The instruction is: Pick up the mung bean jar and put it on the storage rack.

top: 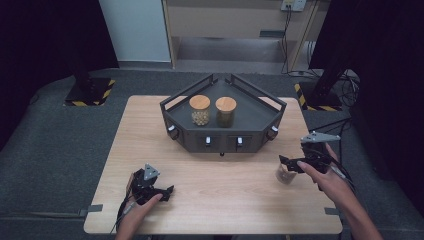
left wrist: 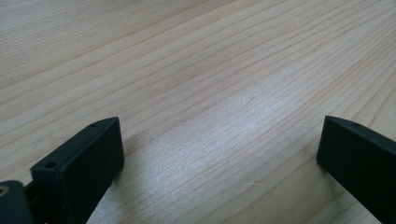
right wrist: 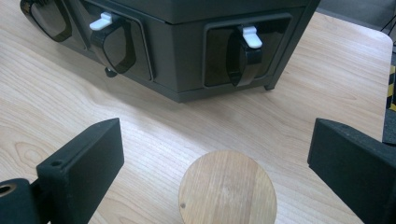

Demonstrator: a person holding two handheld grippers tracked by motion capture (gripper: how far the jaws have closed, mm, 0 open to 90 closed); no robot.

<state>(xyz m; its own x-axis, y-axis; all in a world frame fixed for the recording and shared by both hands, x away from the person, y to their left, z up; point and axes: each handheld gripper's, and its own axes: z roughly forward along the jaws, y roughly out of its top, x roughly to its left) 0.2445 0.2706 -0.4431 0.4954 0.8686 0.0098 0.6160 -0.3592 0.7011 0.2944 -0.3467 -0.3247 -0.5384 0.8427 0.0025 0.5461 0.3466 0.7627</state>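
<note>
The right gripper (top: 289, 163) hangs over a small glass jar (top: 285, 173) that stands on the table (top: 225, 192) near its right edge, in front of the right end of the dark tray. In the right gripper view the jar's round wooden lid (right wrist: 228, 187) sits low in the middle, between the two black fingers (right wrist: 88, 163), which stand wide apart on either side of it without touching it. The person's right hand (top: 327, 177) holds the gripper from behind, and the grey three-cornered plate (top: 320, 136) rides on top.

The dark tray (top: 260, 127) is an angular box with low rails, set at the far middle of the table. Two more jars with wooden lids stand upright inside it, just beside each other: the left one (top: 200, 110) holds pale, round contents, the right one (top: 225, 111) looks darker inside. Along the tray's front wall are black knobs with white tabs (right wrist: 249, 36), two of them close ahead in the right gripper view.

The left gripper (top: 167, 192) rests low at the near left of the table, well apart from the jar and the tray, held by the left hand (top: 137, 210). In the left gripper view its fingers (left wrist: 86, 161) are spread wide with only bare wood grain between them.
</note>
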